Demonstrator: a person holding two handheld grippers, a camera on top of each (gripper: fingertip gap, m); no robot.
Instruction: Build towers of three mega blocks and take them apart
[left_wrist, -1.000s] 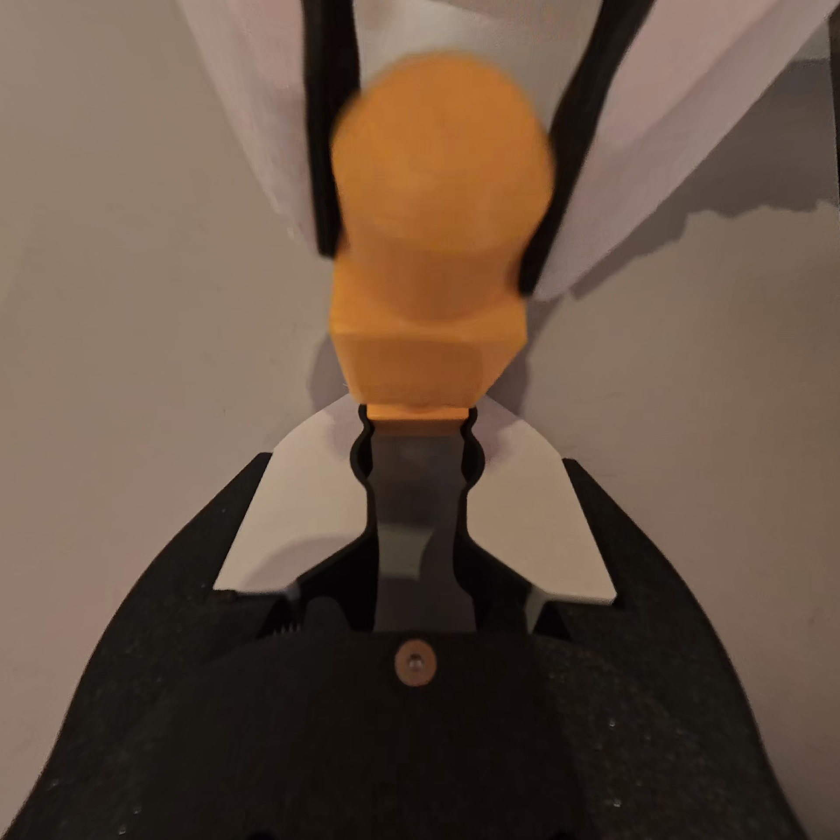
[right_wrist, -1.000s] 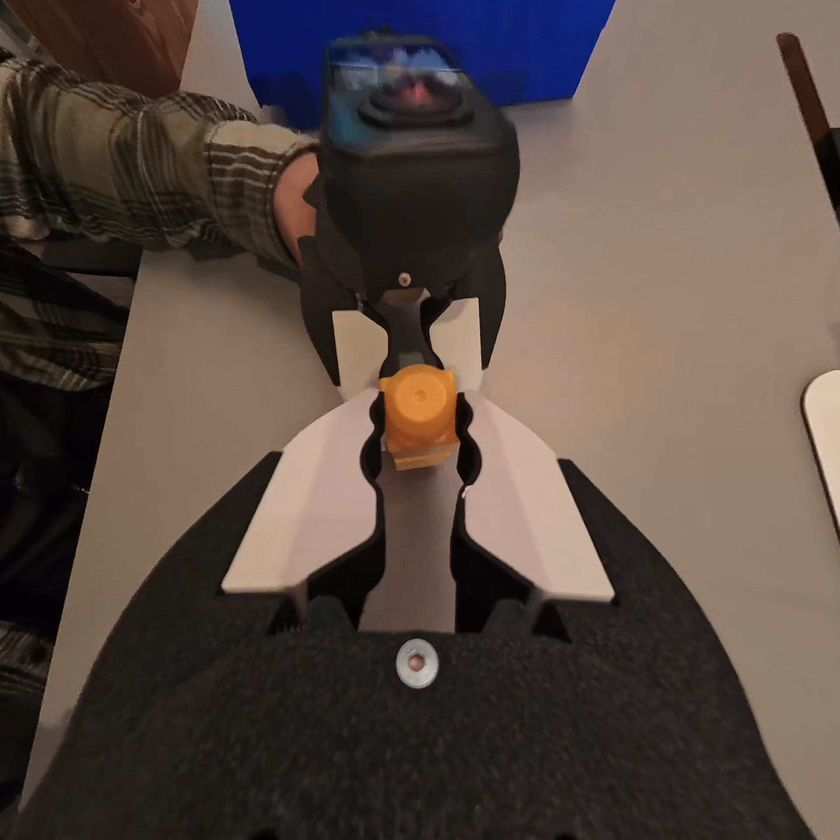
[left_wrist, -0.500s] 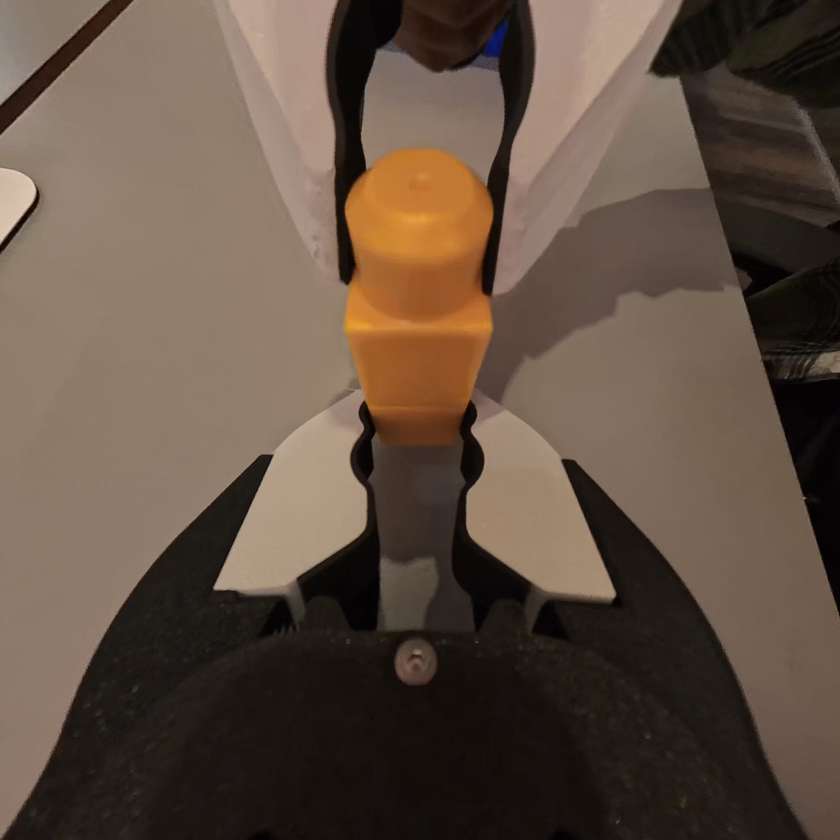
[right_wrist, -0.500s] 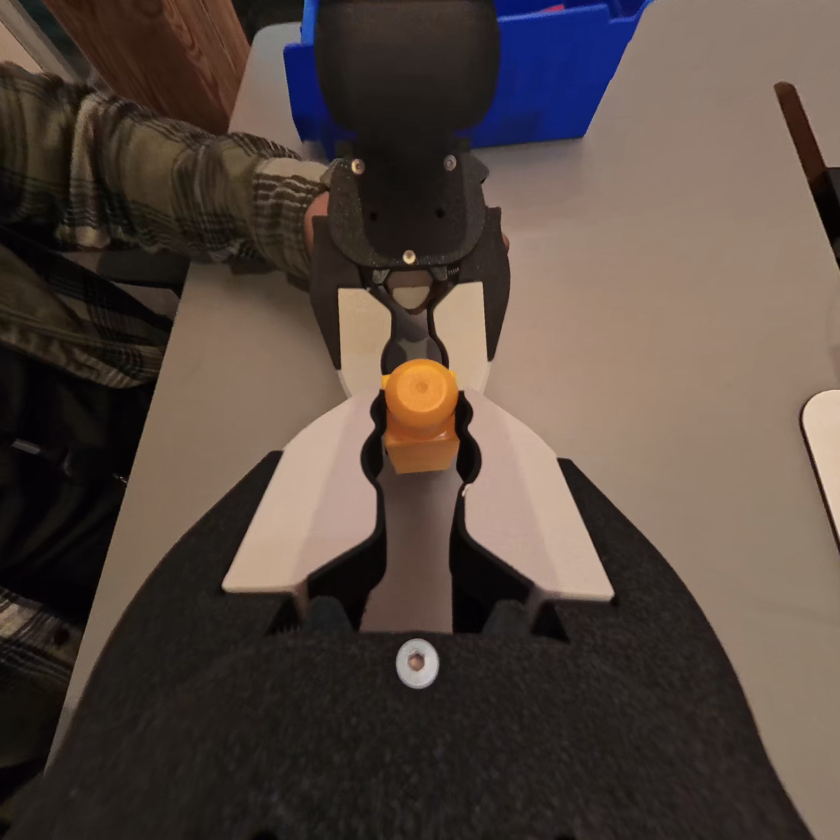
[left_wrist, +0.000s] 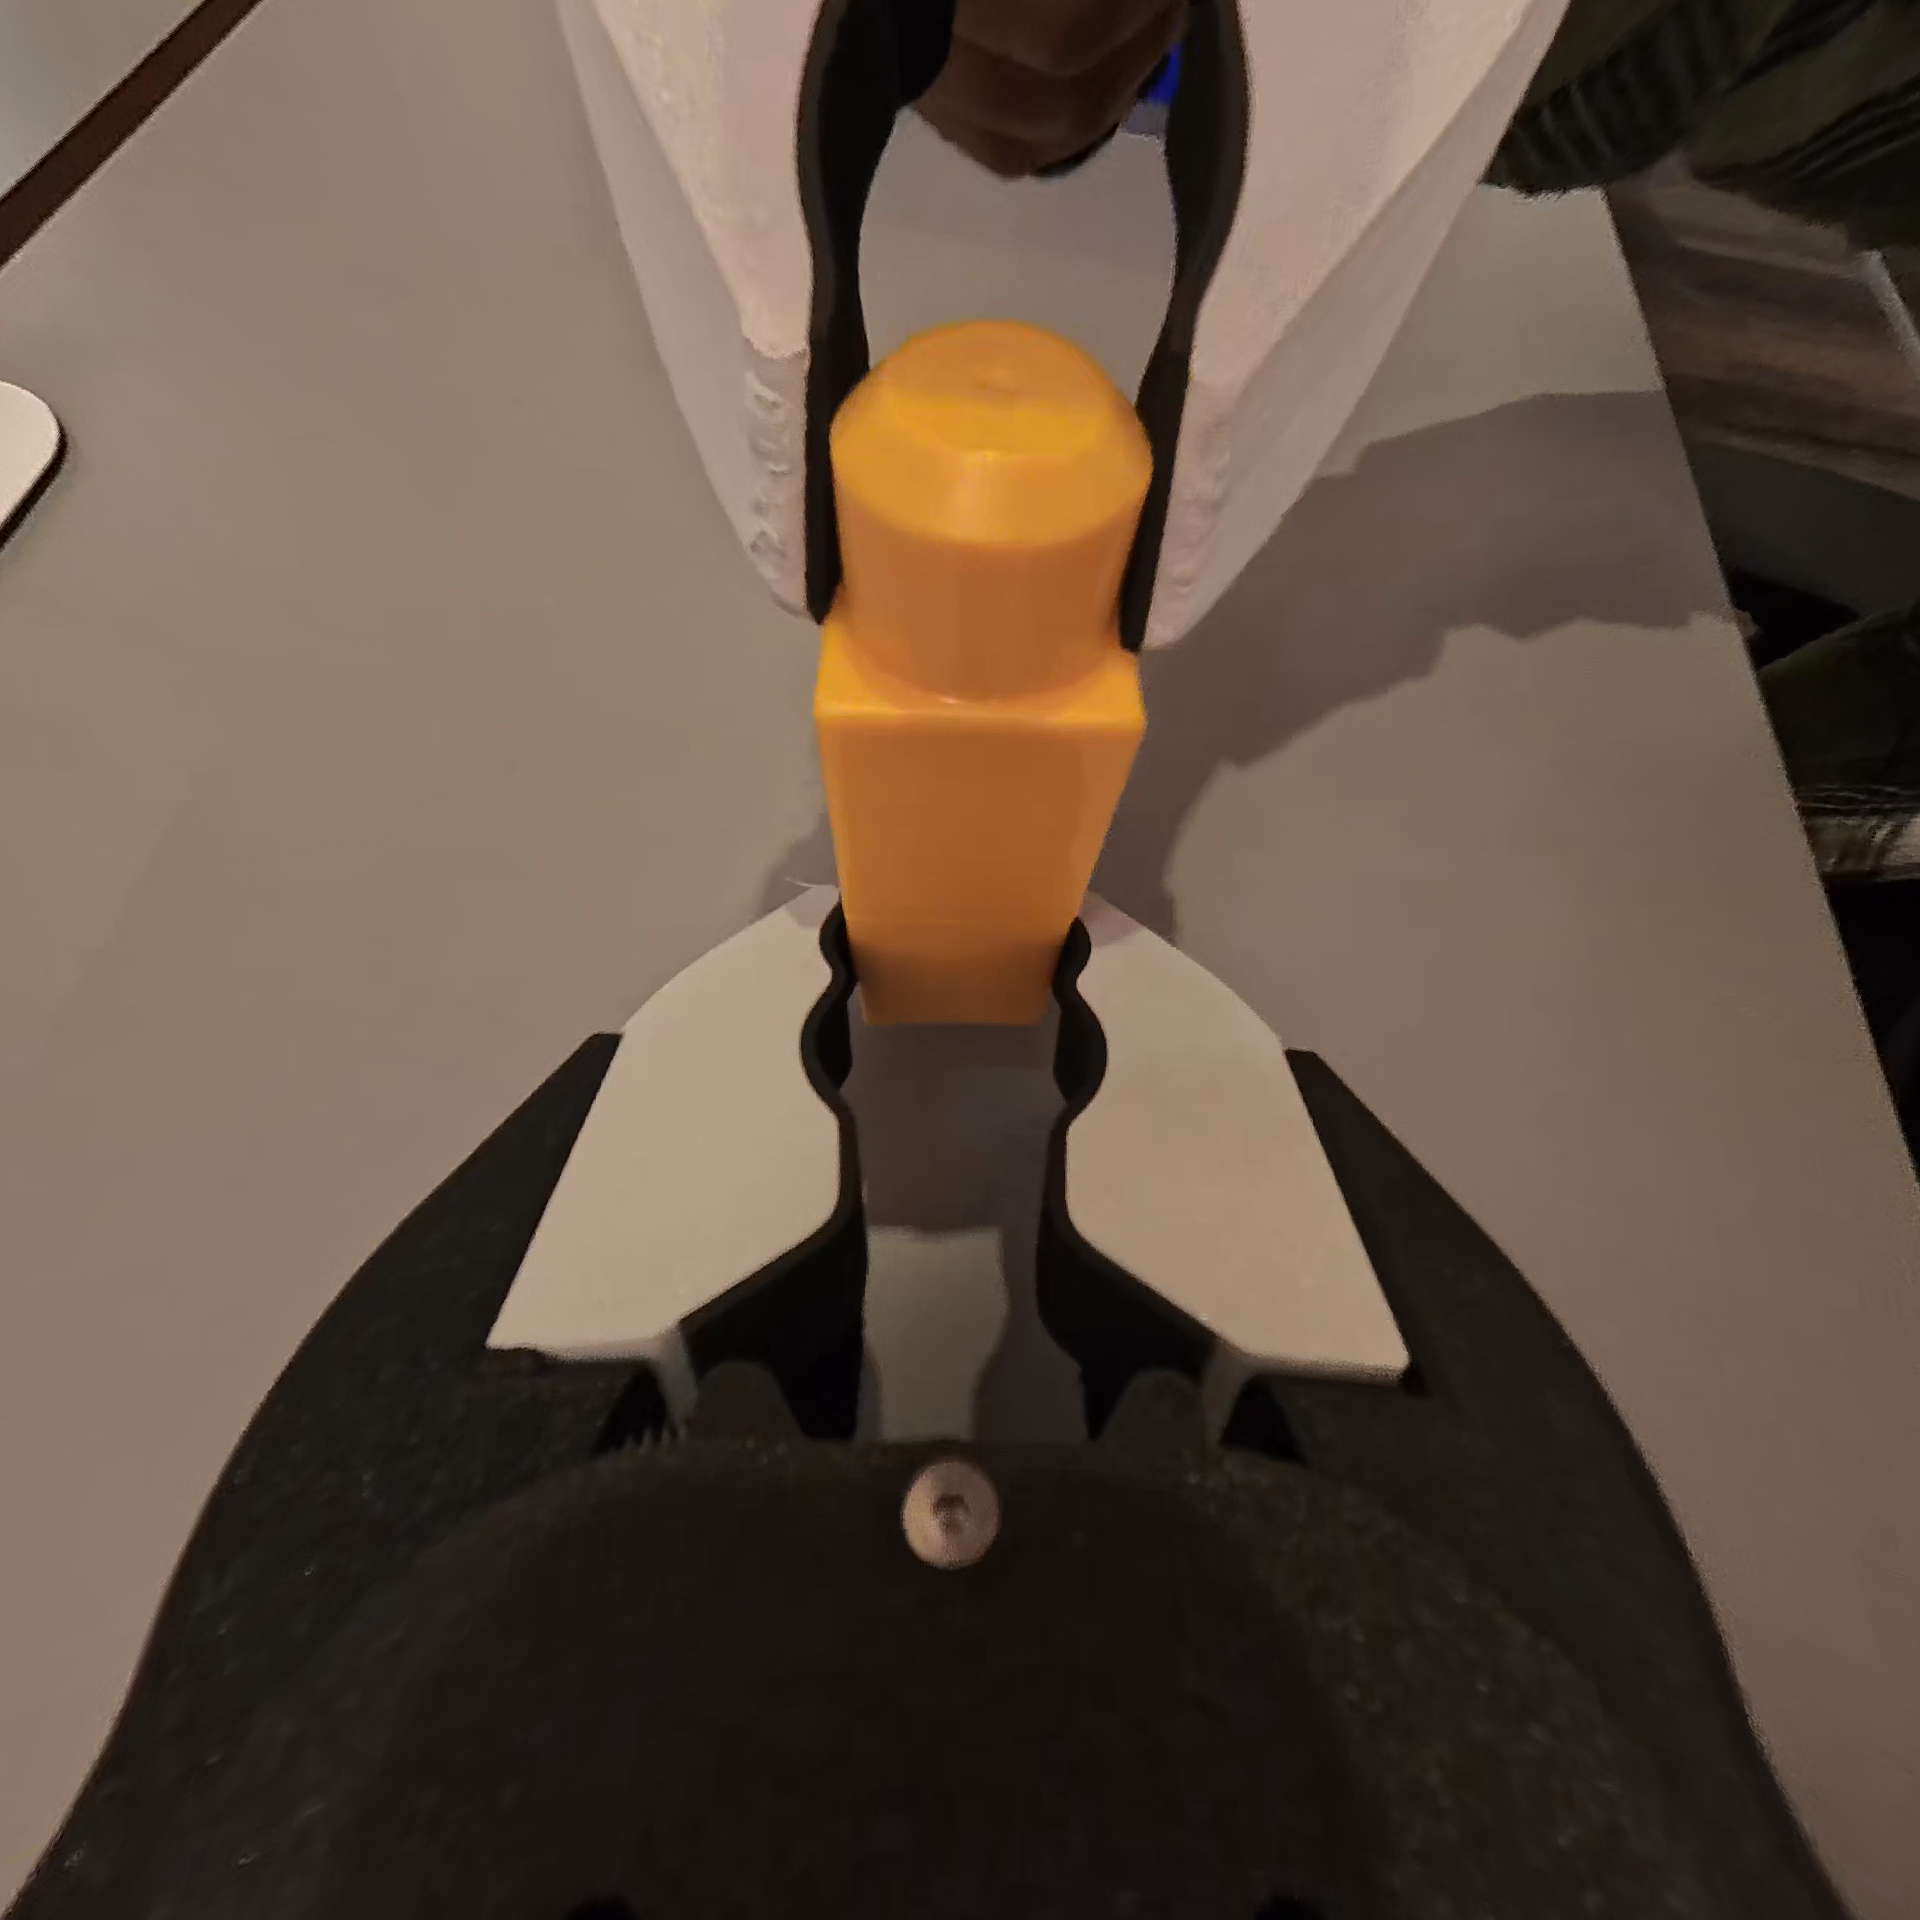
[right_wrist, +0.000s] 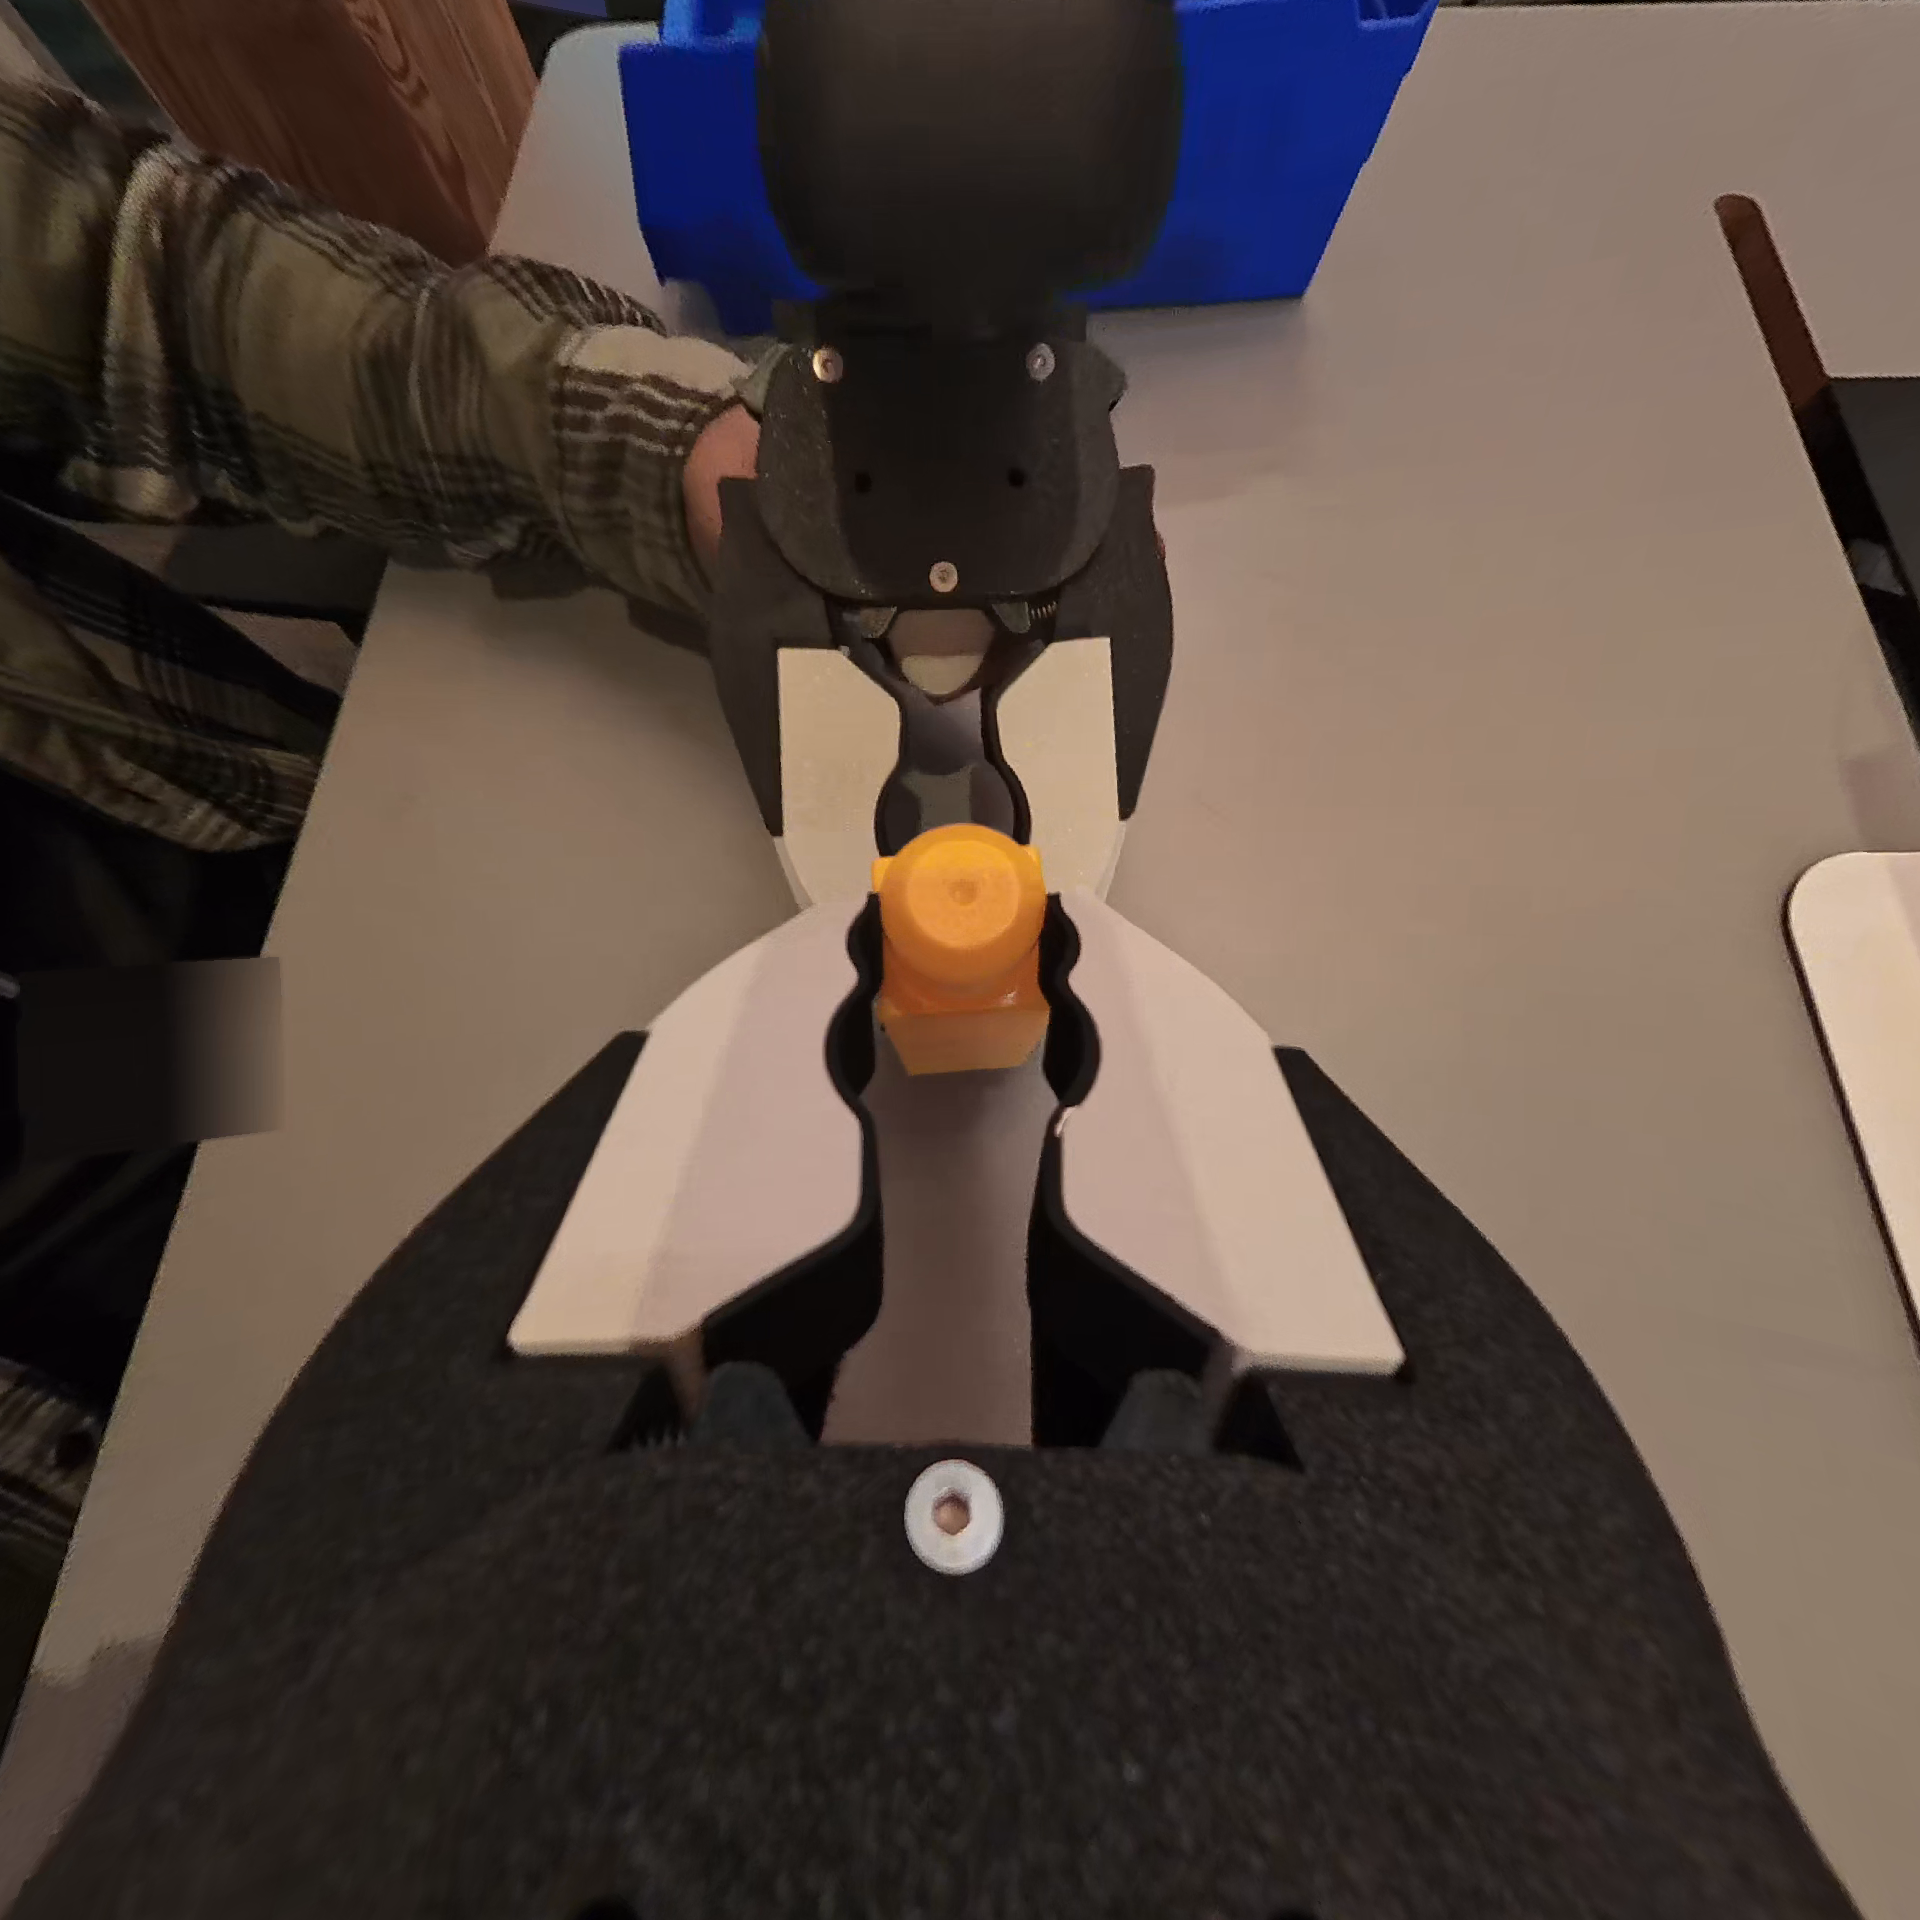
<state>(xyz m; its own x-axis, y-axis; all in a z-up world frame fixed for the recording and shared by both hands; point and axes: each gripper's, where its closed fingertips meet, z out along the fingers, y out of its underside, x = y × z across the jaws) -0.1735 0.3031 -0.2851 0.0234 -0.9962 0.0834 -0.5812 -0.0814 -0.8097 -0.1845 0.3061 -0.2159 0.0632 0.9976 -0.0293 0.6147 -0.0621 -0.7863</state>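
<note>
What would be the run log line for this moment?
left gripper: shut on orange block stack base | right gripper: shut on its top stud | stack: held above grey table | blue bin: behind

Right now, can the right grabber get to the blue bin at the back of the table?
Probably not straight away. The right gripper is shut on the orange block, and the left gripper, gripping the same block, sits directly between it and the blue bin. It would need to let go and go around.
</note>
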